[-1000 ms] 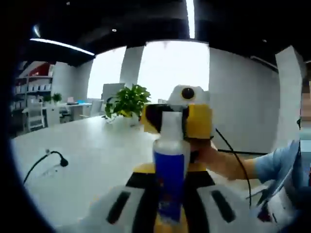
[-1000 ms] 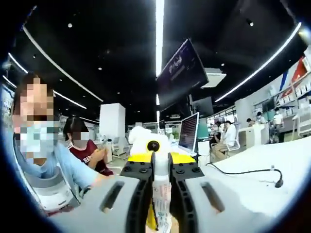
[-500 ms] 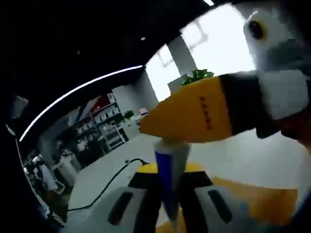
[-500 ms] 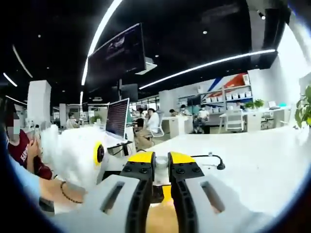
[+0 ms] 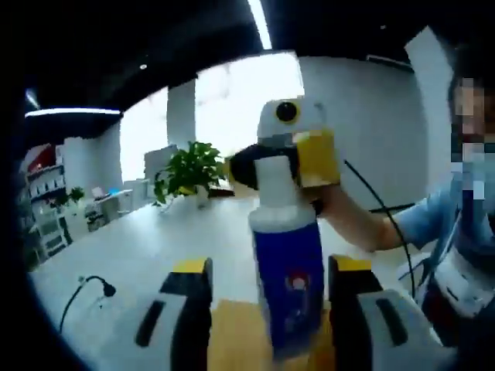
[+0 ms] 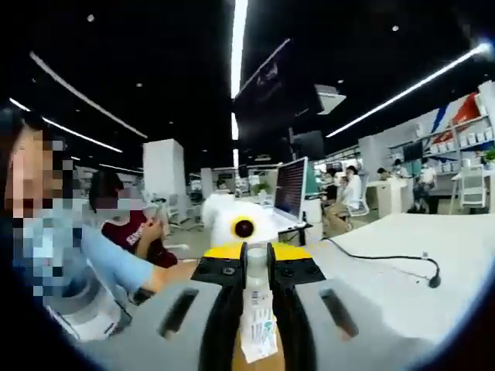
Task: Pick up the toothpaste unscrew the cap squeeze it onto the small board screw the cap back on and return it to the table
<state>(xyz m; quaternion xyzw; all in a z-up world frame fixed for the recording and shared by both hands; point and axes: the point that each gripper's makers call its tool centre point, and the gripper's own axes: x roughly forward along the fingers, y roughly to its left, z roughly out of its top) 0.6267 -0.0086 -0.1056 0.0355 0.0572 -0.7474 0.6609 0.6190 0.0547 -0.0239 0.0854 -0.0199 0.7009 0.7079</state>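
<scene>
A blue and white toothpaste tube (image 5: 284,270) stands upright in mid-air, its white cap end (image 5: 272,185) pointing to 12 o'clock, blurred red print on its blue body.

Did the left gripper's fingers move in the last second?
Yes. The left gripper's fingers spread outward, away from the toothpaste tube they were pinching; it now stands between them.

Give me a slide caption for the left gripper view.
Toothpaste tube upright between the left gripper's spread jaws while the right gripper pinches its cap above the white table.
</scene>
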